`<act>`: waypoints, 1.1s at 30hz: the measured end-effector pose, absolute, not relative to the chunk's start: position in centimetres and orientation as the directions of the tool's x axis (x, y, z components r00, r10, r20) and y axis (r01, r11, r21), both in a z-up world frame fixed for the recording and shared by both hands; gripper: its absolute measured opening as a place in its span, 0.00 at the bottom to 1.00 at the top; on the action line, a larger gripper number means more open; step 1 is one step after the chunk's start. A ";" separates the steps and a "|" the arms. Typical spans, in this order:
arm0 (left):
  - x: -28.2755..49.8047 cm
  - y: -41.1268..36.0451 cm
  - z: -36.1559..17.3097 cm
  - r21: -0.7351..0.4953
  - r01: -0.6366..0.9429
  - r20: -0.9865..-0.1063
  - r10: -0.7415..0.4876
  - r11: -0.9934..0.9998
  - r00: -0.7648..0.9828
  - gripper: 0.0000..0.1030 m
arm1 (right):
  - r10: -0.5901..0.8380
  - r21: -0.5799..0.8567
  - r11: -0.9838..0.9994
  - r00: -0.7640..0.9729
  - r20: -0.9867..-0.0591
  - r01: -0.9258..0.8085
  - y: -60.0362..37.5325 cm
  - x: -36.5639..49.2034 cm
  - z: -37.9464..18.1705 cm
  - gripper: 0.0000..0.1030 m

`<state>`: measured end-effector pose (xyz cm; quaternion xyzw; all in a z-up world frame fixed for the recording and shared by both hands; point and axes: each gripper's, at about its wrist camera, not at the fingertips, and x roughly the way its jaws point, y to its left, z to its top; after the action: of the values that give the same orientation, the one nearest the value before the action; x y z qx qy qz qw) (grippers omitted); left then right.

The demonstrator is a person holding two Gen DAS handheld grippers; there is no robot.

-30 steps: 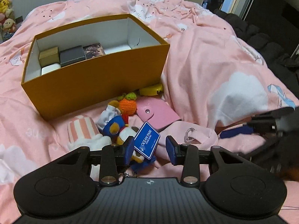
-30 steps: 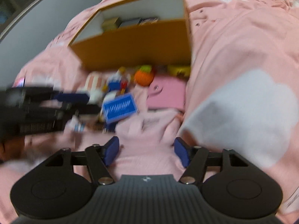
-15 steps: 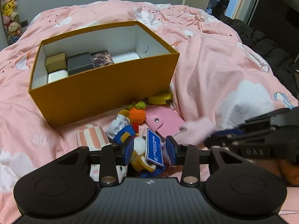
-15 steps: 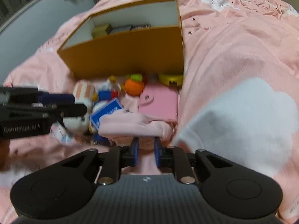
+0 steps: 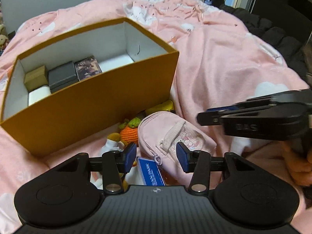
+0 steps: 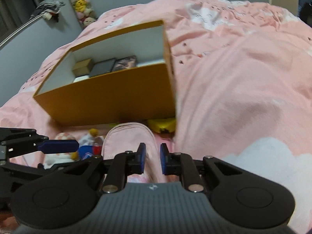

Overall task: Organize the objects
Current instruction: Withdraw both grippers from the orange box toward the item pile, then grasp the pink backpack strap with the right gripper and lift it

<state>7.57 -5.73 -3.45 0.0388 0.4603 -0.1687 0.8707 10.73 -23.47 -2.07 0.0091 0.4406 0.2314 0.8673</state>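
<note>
An open orange box [image 5: 97, 105] [image 6: 109, 97] stands on the pink bedspread with small boxes [image 5: 62, 76] at its left end. My right gripper [image 6: 153, 152] [image 5: 202, 117] is shut on a pink pouch [image 5: 171, 138] [image 6: 128, 136], holding it just above the toys in front of the box. My left gripper [image 5: 156, 154] has its jaws opening. The pouch hangs between them and the pads do not press on it. Under it lie a blue tag [image 5: 150, 171] and a plush toy [image 6: 87, 148].
An orange crocheted toy [image 5: 129, 133] and a yellow object [image 5: 161, 107] [image 6: 163, 125] lie against the box's front wall. A pink striped item [image 6: 62, 136] sits by the plush. Rumpled bedspread [image 5: 224, 68] rises to the right; dark cushions [image 5: 276, 37] lie beyond.
My right gripper shut on the pink pouch and carried it left, over the toys. The left gripper's jaws widened around it, and both views have come closer to the box.
</note>
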 end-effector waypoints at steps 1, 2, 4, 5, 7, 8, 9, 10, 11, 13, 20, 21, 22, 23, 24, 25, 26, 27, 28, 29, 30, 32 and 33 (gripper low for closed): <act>8.0 -6.0 -3.7 -0.090 0.331 -0.818 -0.259 0.940 0.514 0.53 | 0.403 0.215 0.896 0.511 -0.759 -0.388 -23.8 10.8 -2.0 0.16; 8.2 -6.2 -3.9 -0.091 0.333 -0.819 -0.261 0.939 0.511 0.53 | 0.397 0.207 0.900 0.523 -0.754 -0.385 -24.2 10.7 -1.9 0.16; 8.8 -6.8 -4.2 -0.097 0.343 -0.815 -0.272 0.934 0.512 0.53 | 0.387 0.193 0.905 0.546 -0.743 -0.380 -25.1 10.5 -1.7 0.16; 9.1 -6.9 -4.2 -0.097 0.342 -0.812 -0.273 0.935 0.516 0.53 | 0.379 0.187 0.909 0.552 -0.743 -0.373 -25.4 10.5 -1.8 0.16; 9.7 -7.3 -4.5 -0.100 0.333 -0.810 -0.271 0.938 0.519 0.53 | 0.363 0.170 0.916 0.569 -0.738 -0.363 -26.1 10.3 -1.8 0.16; 10.0 -7.4 -4.6 -0.106 0.326 -0.812 -0.271 0.940 0.517 0.53 | 0.358 0.165 0.918 0.573 -0.737 -0.360 -26.5 10.2 -1.9 0.16; 10.2 -7.5 -4.8 -0.111 0.317 -0.814 -0.269 0.942 0.514 0.53 | 0.356 0.167 0.920 0.574 -0.738 -0.355 -26.8 10.3 -2.2 0.15; 10.4 -7.5 -4.9 -0.119 0.305 -0.814 -0.269 0.945 0.515 0.53 | 0.358 0.177 0.920 0.569 -0.740 -0.349 -27.1 10.3 -2.5 0.14; 10.4 -7.3 -4.9 -0.128 0.294 -0.810 -0.271 0.947 0.519 0.53 | 0.360 0.187 0.921 0.565 -0.743 -0.341 -27.4 10.4 -2.8 0.14; 10.1 -6.9 -4.8 -0.148 0.278 -0.798 -0.280 0.949 0.533 0.53 | 0.370 0.216 0.921 0.555 -0.745 -0.324 -28.0 10.8 -3.5 0.14; 10.5 -6.0 -5.6 -0.185 0.216 -0.820 -0.272 0.959 0.503 0.54 | 0.374 0.215 0.919 0.551 -0.746 -0.331 -27.6 11.1 -4.0 0.14; 10.5 -6.0 -5.7 -0.177 0.204 -0.831 -0.258 0.963 0.494 0.54 | 0.376 0.219 0.918 0.551 -0.744 -0.331 -27.7 11.1 -4.1 0.14; 10.5 -5.9 -5.7 -0.169 0.183 -0.848 -0.238 0.968 0.473 0.54 | 0.381 0.225 0.917 0.551 -0.742 -0.330 -27.7 11.1 -4.1 0.14; 10.3 -5.7 -5.6 -0.190 0.172 -0.852 -0.249 0.967 0.461 0.54 | 0.386 0.232 0.915 0.552 -0.739 -0.329 -27.9 11.1 -4.1 0.14; 10.1 -5.4 -5.5 -0.227 0.164 -0.850 -0.278 0.960 0.448 0.58 | 0.393 0.238 0.913 0.555 -0.734 -0.331 -27.9 11.0 -4.0 0.14; 10.1 -5.0 -5.5 -0.264 0.147 -0.853 -0.302 0.953 0.426 0.59 | 0.407 0.245 0.907 0.563 -0.720 -0.343 -27.9 10.8 -3.8 0.15; 10.1 -4.6 -5.7 -0.288 0.124 -0.856 -0.314 0.949 0.410 0.59 | 0.430 0.254 0.896 0.569 -0.701 -0.364 -27.8 10.5 -3.4 0.17; 10.0 -4.4 -5.7 -0.293 0.110 -0.855 -0.312 0.950 0.414 0.59 | 0.462 0.264 0.879 0.571 -0.678 -0.397 -27.6 10.1 -2.9 0.18; 9.9 -4.2 -5.7 -0.287 0.095 -0.855 -0.300 0.953 0.423 0.58 | 0.494 0.263 0.857 0.566 -0.660 -0.443 -27.0 9.7 -2.4 0.19; 9.9 -4.0 -5.6 -0.281 0.082 -0.855 -0.288 0.956 0.432 0.58 | 0.514 0.255 0.840 0.551 -0.657 -0.479 -26.4 9.6 -2.2 0.22; 9.9 -3.8 -5.5 -0.279 0.075 -0.852 -0.282 0.957 0.441 0.57 | 0.520 0.241 0.828 0.533 -0.668 -0.506 -25.7 9.6 -2.2 0.26; 9.7 -3.4 -5.1 -0.269 0.058 -0.843 -0.265 0.961 0.468 0.57 | 0.501 0.215 0.824 0.496 -0.709 -0.524 -24.4 10.1 -2.9 0.38; 9.6 -3.1 -4.8 -0.260 0.046 -0.841 -0.250 0.965 0.479 0.56 | 0.498 0.222 0.820 0.467 -0.730 -0.527 -24.0 10.6 -3.5 0.37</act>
<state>9.63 -3.12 -4.83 -0.1012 0.5028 -0.0866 0.8541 10.65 -24.01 -3.50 -0.0171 0.4204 0.2993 0.8564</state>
